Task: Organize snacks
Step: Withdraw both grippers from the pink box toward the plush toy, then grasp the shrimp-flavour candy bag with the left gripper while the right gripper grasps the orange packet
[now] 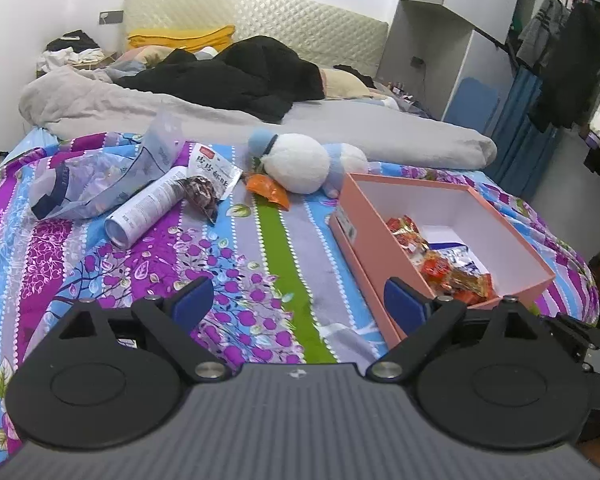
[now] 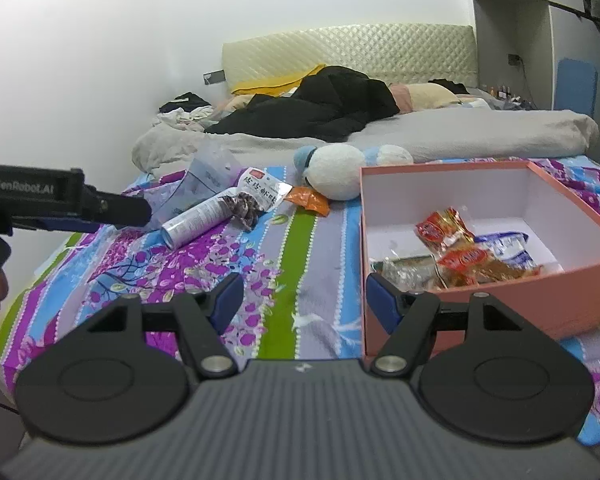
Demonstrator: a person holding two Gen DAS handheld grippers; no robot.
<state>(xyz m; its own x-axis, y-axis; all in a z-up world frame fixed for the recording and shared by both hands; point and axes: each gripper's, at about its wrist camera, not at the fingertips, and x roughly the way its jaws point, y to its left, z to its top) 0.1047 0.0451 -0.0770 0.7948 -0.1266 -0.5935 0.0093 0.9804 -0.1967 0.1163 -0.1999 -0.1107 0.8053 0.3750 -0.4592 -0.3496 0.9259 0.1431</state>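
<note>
Several snack packets (image 2: 456,252) already lie in the pink box (image 2: 496,300) on the right. Far left, the white snack bag (image 1: 214,172), an orange packet (image 1: 269,190) and what may be a canister (image 1: 144,206) remain out. The left gripper (image 1: 299,300) and right gripper (image 2: 304,300) both gape, empty.

Can't read the print on the white snack bag (image 1: 214,170), too small. Plush toy (image 1: 298,162) hides the far end of the orange packet (image 1: 269,191). Pink box (image 2: 480,304) near wall hides the lower snacks; its right corner is cut off in the right wrist view.
</note>
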